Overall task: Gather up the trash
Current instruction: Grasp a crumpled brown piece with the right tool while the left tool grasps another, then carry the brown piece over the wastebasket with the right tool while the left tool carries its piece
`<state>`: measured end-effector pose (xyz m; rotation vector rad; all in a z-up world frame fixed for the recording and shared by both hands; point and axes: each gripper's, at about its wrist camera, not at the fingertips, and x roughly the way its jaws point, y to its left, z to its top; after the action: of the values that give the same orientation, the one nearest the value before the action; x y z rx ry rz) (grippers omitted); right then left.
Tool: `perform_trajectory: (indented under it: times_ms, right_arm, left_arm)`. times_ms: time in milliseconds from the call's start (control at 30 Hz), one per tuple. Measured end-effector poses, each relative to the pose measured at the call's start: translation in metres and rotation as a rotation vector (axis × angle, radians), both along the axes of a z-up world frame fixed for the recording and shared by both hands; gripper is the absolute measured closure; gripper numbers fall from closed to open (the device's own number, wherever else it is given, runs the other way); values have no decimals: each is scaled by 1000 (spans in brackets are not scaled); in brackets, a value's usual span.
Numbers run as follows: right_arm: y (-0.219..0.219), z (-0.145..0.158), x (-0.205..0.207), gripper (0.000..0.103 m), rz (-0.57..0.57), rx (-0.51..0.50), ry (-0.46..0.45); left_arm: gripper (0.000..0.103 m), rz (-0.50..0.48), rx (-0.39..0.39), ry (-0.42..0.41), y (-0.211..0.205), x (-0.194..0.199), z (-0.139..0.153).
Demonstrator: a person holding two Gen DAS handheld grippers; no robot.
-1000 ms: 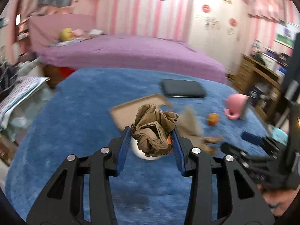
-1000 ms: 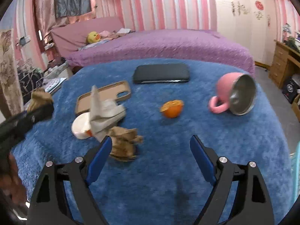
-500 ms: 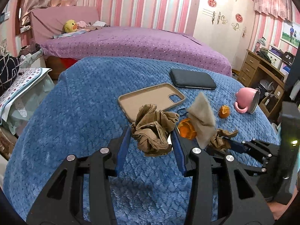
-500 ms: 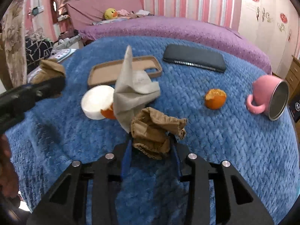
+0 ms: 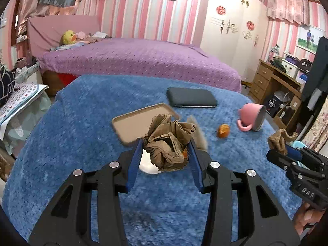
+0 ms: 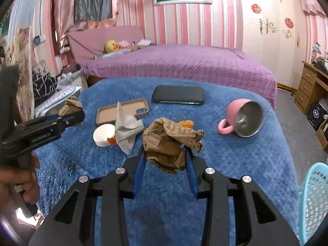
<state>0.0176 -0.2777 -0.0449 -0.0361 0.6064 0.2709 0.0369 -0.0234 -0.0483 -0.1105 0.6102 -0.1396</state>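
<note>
My left gripper [image 5: 166, 149] is shut on a crumpled brown paper wad [image 5: 169, 141] and holds it above the blue table. My right gripper [image 6: 165, 155] is shut on a second crumpled brown paper wad [image 6: 170, 141], also lifted; it shows in the left wrist view [image 5: 280, 140] too. On the table lie a grey crumpled tissue [image 6: 127, 129], a white dish [image 6: 103, 136] with an orange scrap [image 6: 112, 141], and an orange peel [image 5: 223, 131].
A tan phone case [image 6: 123, 110], a black phone [image 6: 178, 97] and a tipped pink mug [image 6: 239, 119] lie on the blue table cover [image 6: 256, 160]. A light blue basket [image 6: 313, 201] stands at the table's right edge. A purple bed [image 6: 184, 63] is behind.
My right gripper shut on the brown wad that lay on the table and lifted it. My left gripper kept its wad and stayed raised.
</note>
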Motion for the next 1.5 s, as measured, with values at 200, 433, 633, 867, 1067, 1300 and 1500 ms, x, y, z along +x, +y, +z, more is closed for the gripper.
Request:
perform_trajectory:
  times_ms: [200,433,633,867,1067,1300,1500]
  right_arm:
    - [-20,9,-13,66,-4,20,-28]
    - [-38,14,-20,66,-13,33,-42]
    - [-51,17,-24,66,-28,49,-48]
    - [-68,19,-28,66,-44,52,-53]
    - [-84,19,-30,66,-74,47,-57]
    - [-97,17,-32,66,-96,47,-50]
    - [-103,18,-34,66,-106,54,-51]
  left_arm:
    - [60,-28,-19,-12,-17,-2,6]
    - [60,-40,-19,-24,-30,-4,12]
    - [60,-44,-17,-33,-36,-4,14]
    - [60,-90,-11,-40,-60,-7,16]
    - [60,-143,-19,-50,-87,-13,20]
    - [60,-197,-19,-76,-110,-17,24]
    - [60,-206,-16,-78,-121,-19,24]
